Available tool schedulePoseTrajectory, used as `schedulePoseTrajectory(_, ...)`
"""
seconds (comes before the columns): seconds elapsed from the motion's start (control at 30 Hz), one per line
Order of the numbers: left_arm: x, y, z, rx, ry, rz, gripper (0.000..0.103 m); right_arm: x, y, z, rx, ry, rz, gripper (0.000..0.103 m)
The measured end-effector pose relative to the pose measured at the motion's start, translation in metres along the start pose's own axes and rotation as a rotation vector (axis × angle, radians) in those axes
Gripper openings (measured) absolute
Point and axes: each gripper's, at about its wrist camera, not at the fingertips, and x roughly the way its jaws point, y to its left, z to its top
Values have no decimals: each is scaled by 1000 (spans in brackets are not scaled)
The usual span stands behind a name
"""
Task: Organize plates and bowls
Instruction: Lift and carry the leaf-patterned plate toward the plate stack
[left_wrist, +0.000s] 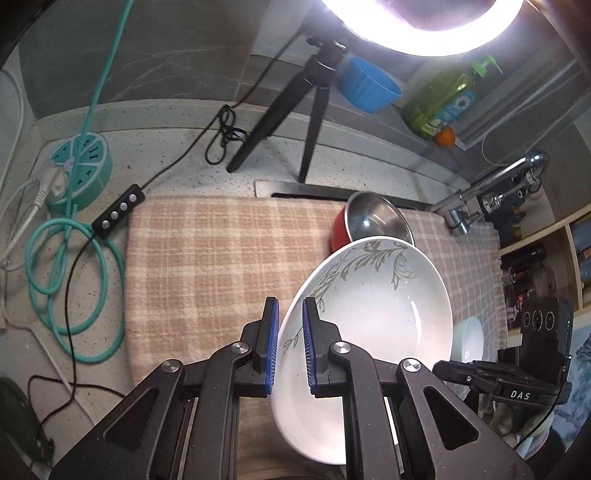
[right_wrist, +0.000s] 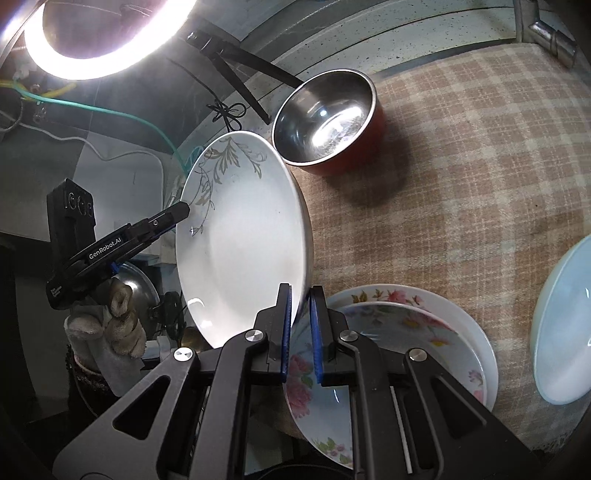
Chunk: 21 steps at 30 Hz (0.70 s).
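Right wrist view: I have my right gripper (right_wrist: 300, 325) and left gripper (left_wrist: 290, 347) both clamped on the leaf-patterned plate's (right_wrist: 240, 240) rim, tilted beside the steel bowl (right_wrist: 325, 118).

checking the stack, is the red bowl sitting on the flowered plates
No, the red bowl stands alone on the checked cloth, apart from the flowered plates nearer the camera.
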Motion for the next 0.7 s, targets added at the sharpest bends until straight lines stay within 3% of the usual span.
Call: schedulePoseTrajectory(0.7, 18, -66, -45, 66, 86, -51, 11, -47, -51, -67, 88, 14, -16, 10)
